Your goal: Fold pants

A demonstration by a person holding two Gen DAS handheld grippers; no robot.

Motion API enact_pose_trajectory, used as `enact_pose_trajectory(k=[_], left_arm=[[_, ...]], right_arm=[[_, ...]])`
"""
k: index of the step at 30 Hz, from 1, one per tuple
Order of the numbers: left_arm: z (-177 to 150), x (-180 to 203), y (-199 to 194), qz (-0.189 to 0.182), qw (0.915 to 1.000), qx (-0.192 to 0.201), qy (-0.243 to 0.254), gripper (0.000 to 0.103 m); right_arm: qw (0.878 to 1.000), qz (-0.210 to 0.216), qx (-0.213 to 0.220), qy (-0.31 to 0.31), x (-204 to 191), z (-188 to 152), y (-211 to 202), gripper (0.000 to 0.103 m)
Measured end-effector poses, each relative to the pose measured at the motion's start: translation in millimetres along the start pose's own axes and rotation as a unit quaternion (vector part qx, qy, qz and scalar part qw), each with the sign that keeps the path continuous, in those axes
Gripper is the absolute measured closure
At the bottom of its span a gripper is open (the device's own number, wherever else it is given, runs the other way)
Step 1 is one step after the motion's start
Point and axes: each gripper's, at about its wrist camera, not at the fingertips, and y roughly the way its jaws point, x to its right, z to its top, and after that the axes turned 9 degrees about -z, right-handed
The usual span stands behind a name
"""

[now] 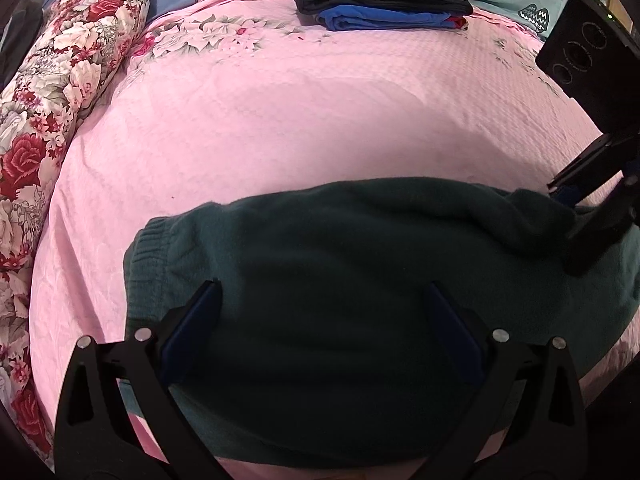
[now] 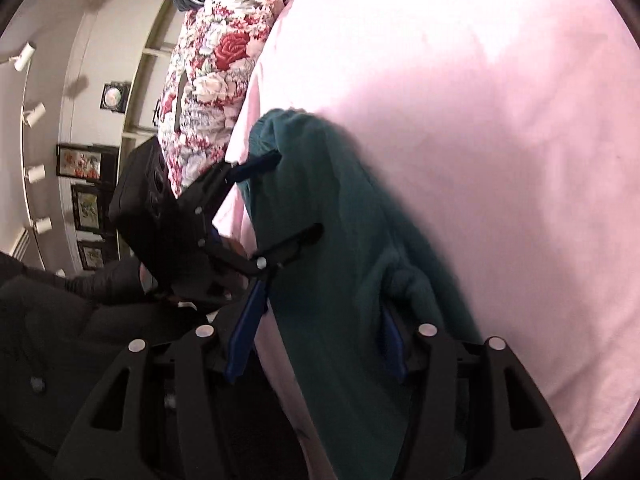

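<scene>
Covering nearly all of both views, a pink bedspread [image 1: 280, 128] carries everything else. A floral quilt roll [image 1: 60, 100] runs along its edge from 7 to 11 o'clock in the left wrist view. The dark green pants [image 1: 340, 272] lie folded into a broad band on the bedspread, from the centre toward 6 o'clock, their ribbed cuff at 9 o'clock. A stack of folded clothes [image 1: 384, 4], black over blue, sits at 12 o'clock, well apart from the pants.

The left gripper [image 1: 324, 292] stands wide over the pants, its blue pads apart on either side of the fabric and not pinching it. The right gripper [image 2: 320, 320], entering at 3 o'clock in the left view, has its jaws about half apart with a fold of the pants between them; whether the pads press the cloth cannot be told. A dark sleeve [image 2: 104, 280] shows at 9 o'clock behind the left gripper.
</scene>
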Motion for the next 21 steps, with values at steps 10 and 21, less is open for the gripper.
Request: enact_pose_trajectory(k=[10,21], left_arm=[[-0.9,-0.7,-1.0,0.0,1.0,0.007,0.001,0.002],[-1.1,-0.2,-0.8,-0.001,1.0,0.008,0.002,0.002]], right_arm=[[0.983,-0.066,0.158,0.06,32.9,5.3,-27.8,0.069],[0.976,-0.117,0.165,0.08,40.4,-2.1,-44.5,0.074]])
